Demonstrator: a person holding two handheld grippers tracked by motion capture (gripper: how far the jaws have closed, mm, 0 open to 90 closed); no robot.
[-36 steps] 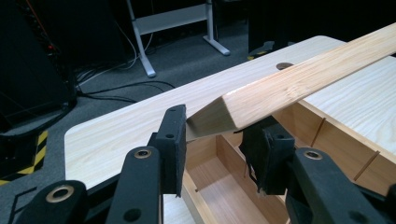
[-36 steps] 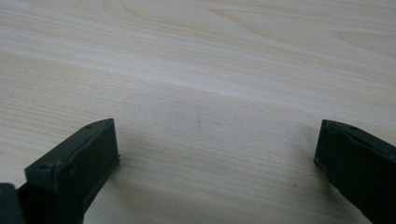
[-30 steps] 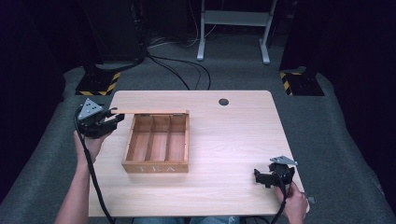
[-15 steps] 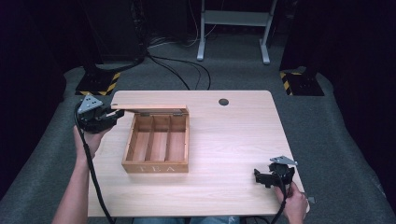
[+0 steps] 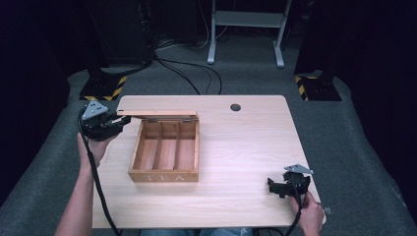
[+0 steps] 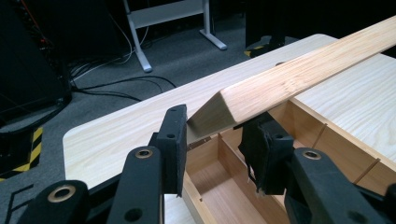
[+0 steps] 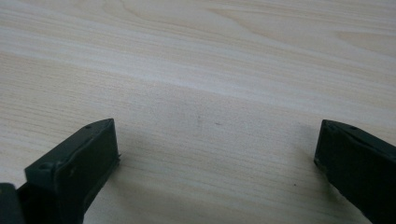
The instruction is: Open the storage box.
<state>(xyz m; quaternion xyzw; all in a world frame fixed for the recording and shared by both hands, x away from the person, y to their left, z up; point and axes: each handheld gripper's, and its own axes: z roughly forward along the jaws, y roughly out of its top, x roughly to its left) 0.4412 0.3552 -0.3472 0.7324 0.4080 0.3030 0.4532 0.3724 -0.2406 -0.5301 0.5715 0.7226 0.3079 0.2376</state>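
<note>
High view, box: I see the wooden tea box (image 5: pixel 164 156) on the left half of the table (image 5: pixel 246 142), lettered TEA on its near wall, three compartments showing inside.
Lid: I have the hinged lid (image 5: pixel 157 115) raised above the box's far edge, seen edge-on as a thin plank running left to right.
Left gripper: my left gripper (image 5: pixel 114 122) sits just left of the box's far corner, at the lid's left end.
Left gripper view, grip: my pads (image 6: pixel 173 140) are clamped on the lid's corner (image 6: pixel 219 112); the plank runs away to the upper right, with an open compartment below.
Right gripper: my right gripper (image 5: pixel 277 186) rests near the table's near right corner, well apart from the box.
Right gripper view, jaws: I see them spread wide over bare wood grain, nothing between them.
</note>
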